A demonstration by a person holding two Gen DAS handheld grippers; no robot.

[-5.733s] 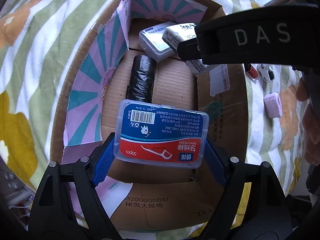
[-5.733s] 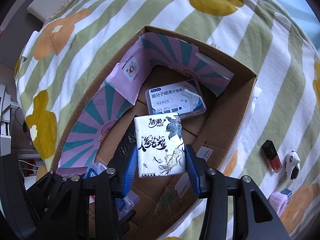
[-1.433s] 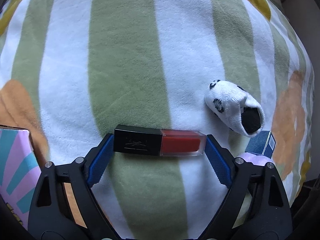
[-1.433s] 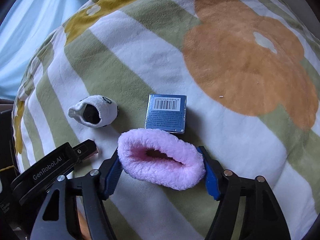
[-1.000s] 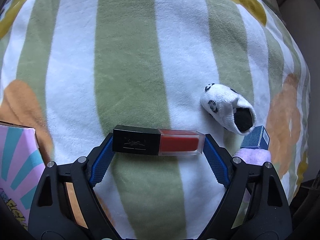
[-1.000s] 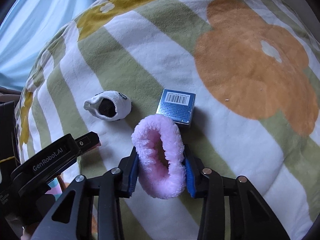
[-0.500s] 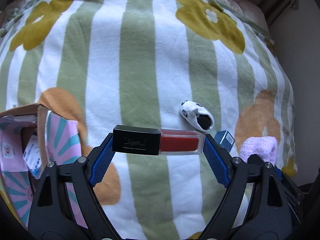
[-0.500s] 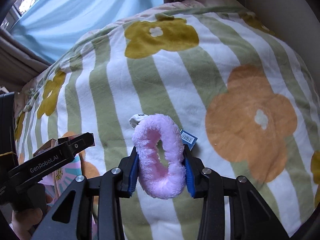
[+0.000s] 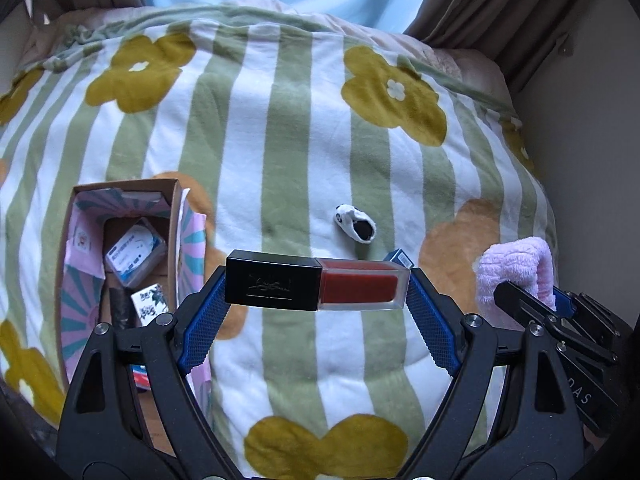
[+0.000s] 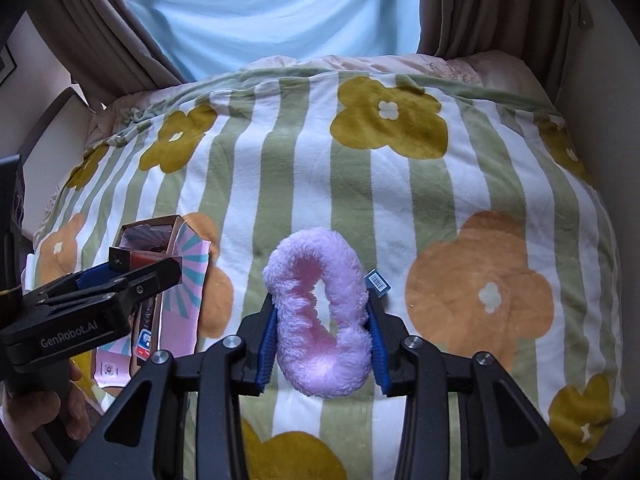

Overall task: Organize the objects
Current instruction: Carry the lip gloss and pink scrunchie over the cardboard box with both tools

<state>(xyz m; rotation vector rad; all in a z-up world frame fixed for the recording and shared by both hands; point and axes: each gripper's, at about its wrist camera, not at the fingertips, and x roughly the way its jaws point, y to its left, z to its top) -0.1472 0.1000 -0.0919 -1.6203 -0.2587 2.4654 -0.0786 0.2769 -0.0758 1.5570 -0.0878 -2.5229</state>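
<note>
My left gripper (image 9: 317, 286) is shut on a lip gloss tube (image 9: 317, 286) with a black cap and red body, held crosswise by its ends high above the bed. My right gripper (image 10: 320, 316) is shut on a fluffy pink scrunchie (image 10: 318, 312), squeezed upright between the blue pads; the same scrunchie (image 9: 516, 276) shows at the right of the left wrist view. The cardboard box (image 9: 174, 216) lies open down at the left with a floss case (image 9: 134, 256), a tissue pack (image 9: 150, 304) and a black roll (image 9: 120, 308) inside.
A small panda-print sock (image 9: 356, 224) and a little blue box (image 10: 378, 280) lie on the striped flower blanket (image 9: 288, 128). Curtains and a pale blue sheet hang beyond the bed. A hand (image 10: 36, 420) holds the left gripper at the lower left of the right wrist view.
Both grippers have risen well above the blanket with their objects, so the bed and box look smaller. The right gripper closed on the scrunchie and rolled it upright.
</note>
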